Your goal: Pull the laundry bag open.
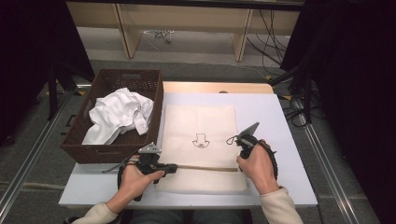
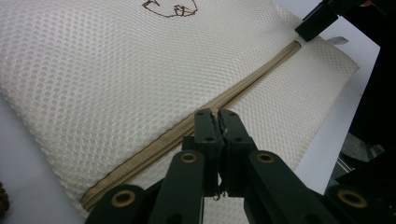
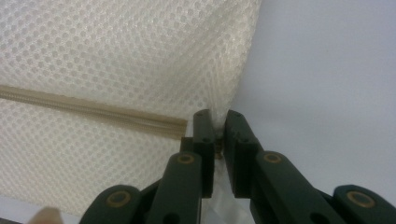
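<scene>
The mesh laundry bag (image 1: 201,140), cream with a small dark outline drawing on its face, lies flat on the white desk (image 1: 285,154), just right of a dark wicker basket (image 1: 79,151) that holds a crumpled white garment (image 1: 121,114). A tan zipper (image 1: 205,167) runs across the bag near its front edge. At the zipper's left end the left gripper (image 1: 172,168) lies low over the bag; in the left gripper view its jaws stand pressed together with a thin bit at their tips, too small to name, right above the zipper line (image 2: 187,130). At the zipper's right end the right gripper (image 1: 239,142) points down at the bag's edge; in the right gripper view its jaws are clamped on a pinch of the mesh beside the zipper's end (image 3: 140,122), with bare desk to the right.
</scene>
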